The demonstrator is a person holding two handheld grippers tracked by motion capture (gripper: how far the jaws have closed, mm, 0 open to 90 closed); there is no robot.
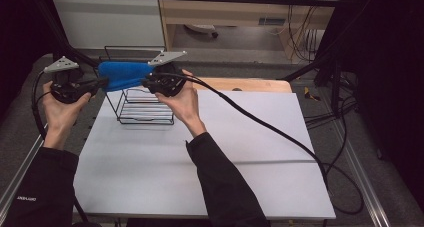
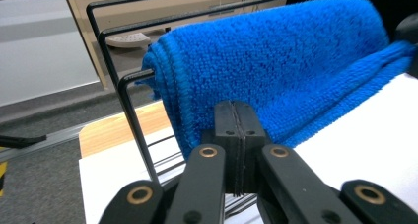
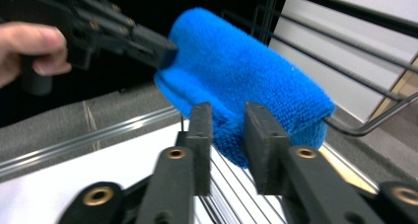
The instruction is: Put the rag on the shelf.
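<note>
A blue towel [image 1: 122, 74] hangs folded over the top bar of a black wire rack [image 1: 145, 112] at the table's back left. My left gripper [image 1: 102, 82] is at the towel's left end. In the left gripper view its jaws [image 2: 235, 110] are pressed together against the towel [image 2: 276, 66], at its lower hem. The right gripper view shows that tip [image 3: 165, 49] sunk into the end of the towel [image 3: 236, 71]. My right gripper [image 1: 146, 81] is at the towel's right end. Its jaws [image 3: 227, 120] stand a little apart, and the towel's edge shows in the gap, not squeezed.
The rack stands on a white sheet [image 1: 225, 152] that covers the table, with a wooden board [image 1: 260, 84] behind it. A black cable [image 1: 270, 127] trails from the right gripper across the sheet to the right. Rack bars [image 3: 374, 125] run close behind the towel.
</note>
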